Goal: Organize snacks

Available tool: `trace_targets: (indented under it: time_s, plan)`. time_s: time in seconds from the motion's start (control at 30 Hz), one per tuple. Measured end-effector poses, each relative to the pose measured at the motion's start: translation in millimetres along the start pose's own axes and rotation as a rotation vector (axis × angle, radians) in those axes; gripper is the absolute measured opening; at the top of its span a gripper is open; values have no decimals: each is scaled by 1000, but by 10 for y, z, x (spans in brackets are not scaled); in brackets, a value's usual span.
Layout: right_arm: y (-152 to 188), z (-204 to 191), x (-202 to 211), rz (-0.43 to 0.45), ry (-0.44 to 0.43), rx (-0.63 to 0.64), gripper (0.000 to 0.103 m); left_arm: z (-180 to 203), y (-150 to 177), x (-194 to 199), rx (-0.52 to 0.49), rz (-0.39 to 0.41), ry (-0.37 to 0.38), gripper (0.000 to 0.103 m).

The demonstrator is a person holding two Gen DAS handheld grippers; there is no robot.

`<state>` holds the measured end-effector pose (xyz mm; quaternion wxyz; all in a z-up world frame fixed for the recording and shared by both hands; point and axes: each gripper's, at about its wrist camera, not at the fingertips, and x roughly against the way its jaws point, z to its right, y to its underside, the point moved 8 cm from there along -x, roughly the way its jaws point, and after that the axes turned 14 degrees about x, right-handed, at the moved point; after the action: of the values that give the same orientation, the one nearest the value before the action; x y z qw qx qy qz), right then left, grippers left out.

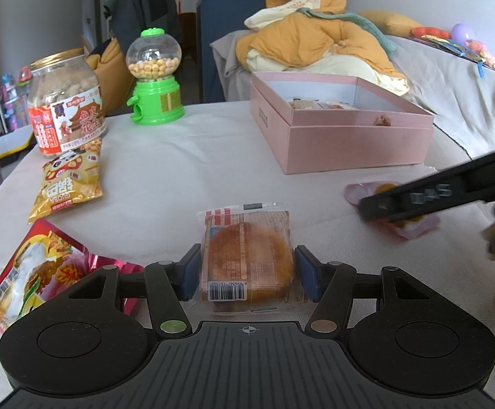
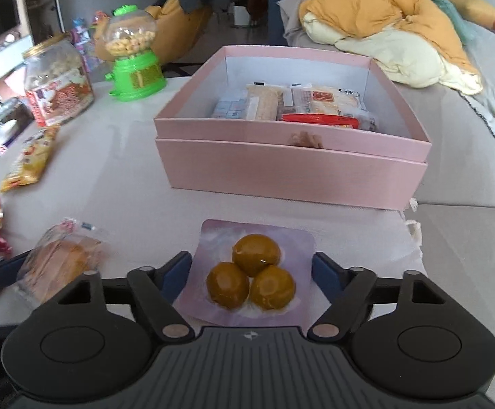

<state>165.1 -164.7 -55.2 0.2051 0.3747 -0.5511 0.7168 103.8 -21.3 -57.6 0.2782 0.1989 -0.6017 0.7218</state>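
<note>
My left gripper (image 1: 247, 274) has its blue pads on both sides of a clear-wrapped round orange cake (image 1: 247, 259) lying on the white tablecloth; the pads touch its wrapper. My right gripper (image 2: 251, 272) straddles a purple pack of three brown-yellow balls (image 2: 252, 274), its pads at the pack's edges. The right gripper also shows in the left wrist view (image 1: 417, 201), over the purple pack (image 1: 414, 230). An open pink box (image 2: 291, 167) with several wrapped snacks stands beyond; it also shows in the left wrist view (image 1: 342, 143).
On the left lie a yellow snack bag (image 1: 66, 184) and a red foil packet (image 1: 43, 272). A peanut jar (image 1: 65, 102) and a green candy dispenser (image 1: 155, 81) stand behind. A sofa with an orange quilt (image 1: 322, 44) is beyond the table.
</note>
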Motion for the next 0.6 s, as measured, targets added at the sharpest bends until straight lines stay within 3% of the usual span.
trace_targets:
  time_s: [0.1, 0.2, 0.3, 0.37, 0.5, 0.6]
  plan:
    - [57, 24, 158, 17, -17, 24, 73, -4, -6, -3, 2, -5, 4, 64]
    - [90, 23, 347, 51, 27, 93, 73, -9, -24, -2, 3, -17, 11, 63]
    - [83, 57, 504, 85, 45, 125, 73, 18, -106, 48, 46, -36, 82, 61]
    - [75, 107, 589, 107, 40, 124, 73, 71, -262, 141, 72, 1, 132, 61]
    - [57, 214, 665, 137, 45, 109, 73, 343, -761, 309, 20, 115, 187, 61]
    - [54, 292, 675, 144, 51, 88, 73, 566, -1182, 230, 28, 147, 247, 61]
